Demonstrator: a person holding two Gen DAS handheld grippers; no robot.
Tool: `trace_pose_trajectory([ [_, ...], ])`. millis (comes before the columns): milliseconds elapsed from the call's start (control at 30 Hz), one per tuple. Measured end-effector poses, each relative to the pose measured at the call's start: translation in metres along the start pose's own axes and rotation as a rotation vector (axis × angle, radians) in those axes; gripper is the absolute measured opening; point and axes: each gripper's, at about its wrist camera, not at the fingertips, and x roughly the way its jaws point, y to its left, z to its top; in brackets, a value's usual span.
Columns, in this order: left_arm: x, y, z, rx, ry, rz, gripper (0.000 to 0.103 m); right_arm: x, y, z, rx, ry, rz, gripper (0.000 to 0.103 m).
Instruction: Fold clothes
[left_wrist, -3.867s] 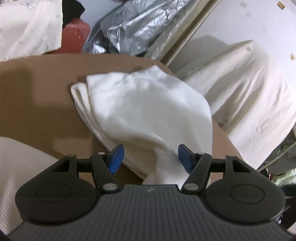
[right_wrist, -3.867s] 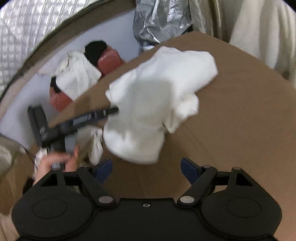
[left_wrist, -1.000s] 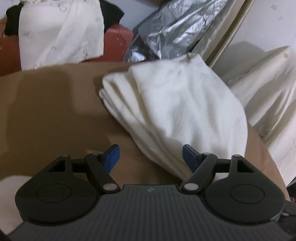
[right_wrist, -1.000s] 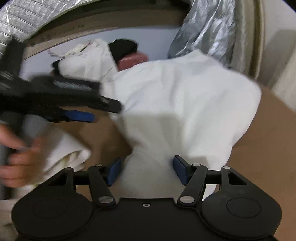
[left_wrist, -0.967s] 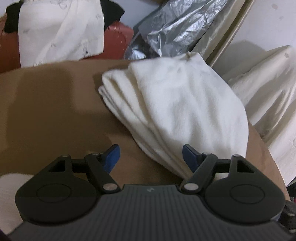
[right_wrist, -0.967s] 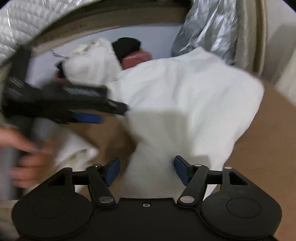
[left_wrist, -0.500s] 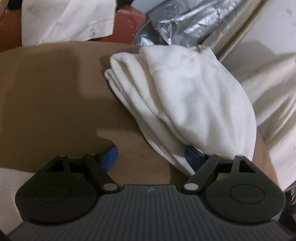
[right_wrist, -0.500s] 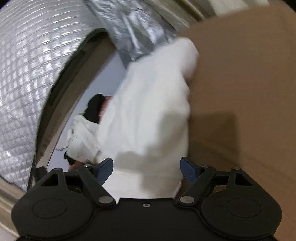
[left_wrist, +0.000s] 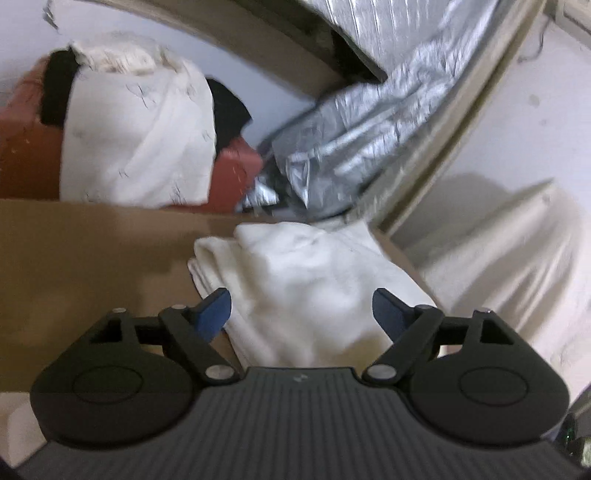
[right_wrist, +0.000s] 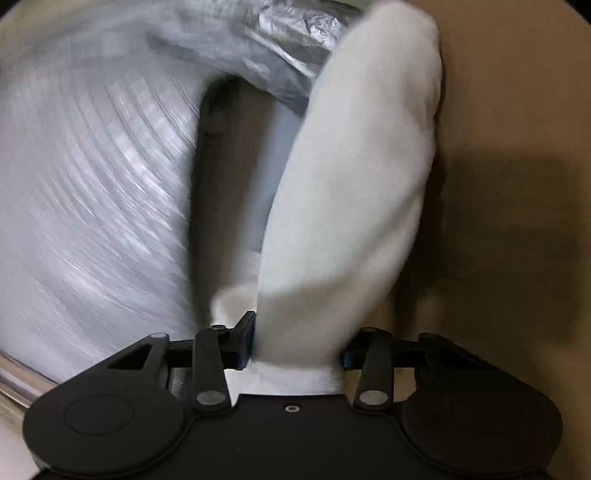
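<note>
Folded white garment (left_wrist: 310, 291) on the brown tabletop (left_wrist: 92, 251). Right claw (right_wrist: 297, 345) closing on its near end, cloth between the jaws; left claw (left_wrist: 301, 314) opening, empty. Next: carry the gripped end over.

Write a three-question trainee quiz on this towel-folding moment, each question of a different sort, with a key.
1. True or false: the left gripper is clamped on the folded white cloth.
2. Multiple choice: what lies between the right gripper's fingers? A) bare brown table B) white cloth C) silver foil sheet
3. Fill in: the folded cloth lies on a ____ tabletop.

Key
1. False: its fingers stand wide apart on either side of the cloth and do not press it.
2. B: the white cloth bunches between the fingers as the jaws are closing.
3. Brown.
</note>
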Motion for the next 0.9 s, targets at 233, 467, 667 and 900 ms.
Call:
trace_pose_trajectory([
  [233, 0.051, -0.018, -0.029, 0.160, 0.298, 0.212, 0.084, 0.000, 0.034, -0.023, -0.346, 0.031, -0.322, 0.061],
  [467, 0.017, -0.027, -0.012, 0.207, 0.268, 0.257, 0.084, 0.016, 0.068, -0.049, -0.444, 0.270, -0.513, 0.068],
  [667, -0.051, -0.029, 0.009, 0.163, 0.197, 0.162, 0.086, -0.041, 0.122, -0.043, -0.299, 0.104, -0.500, 0.068],
  [900, -0.103, -0.039, 0.010, 0.218, 0.191, 0.138, 0.096, -0.097, 0.191, -0.085, -0.494, -0.068, -0.673, 0.079],
])
